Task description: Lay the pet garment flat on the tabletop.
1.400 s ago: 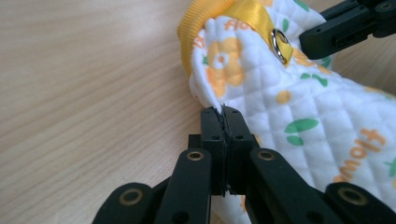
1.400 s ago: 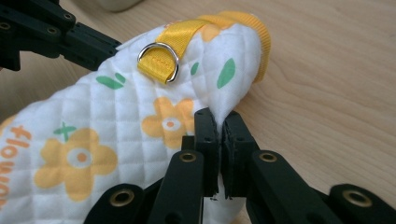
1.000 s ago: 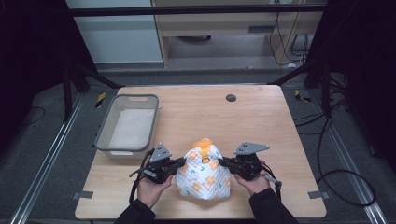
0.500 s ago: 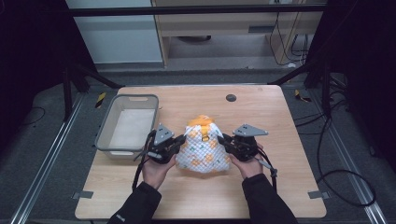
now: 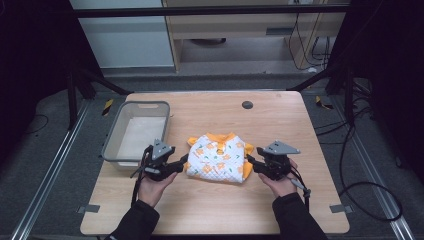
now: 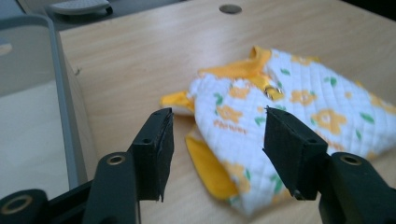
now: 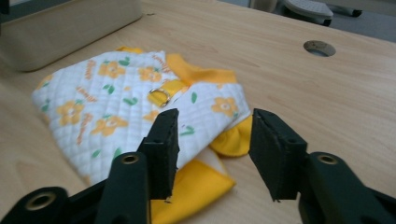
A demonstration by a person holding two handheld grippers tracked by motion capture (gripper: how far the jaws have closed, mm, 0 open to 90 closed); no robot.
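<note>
Two forearms in dark sleeves come in from the near edge of the tabletop [image 5: 300,115], angled inward toward each other. The left hand [image 5: 152,182] cups the left claw [image 5: 183,161] from below, aiming it rightward; the right hand [image 5: 280,182] holds the right claw [image 5: 251,161] the same way, aiming leftward. Both claws are released — jaws spread wide, gripping nothing. Between them lies the garment [image 5: 218,157], a small quilted white piece with orange flowers and yellow trim, folded flat on the wood. In the left gripper view the left claw's jaws frame one folded edge of the garment [image 6: 289,107]; in the right gripper view the right claw's jaws stand over its yellow hem [image 7: 187,184]. Farther back on the left sits a grey bin [image 5: 112,142] — beyond it, a round hole [image 5: 247,105] in the tabletop.
</note>
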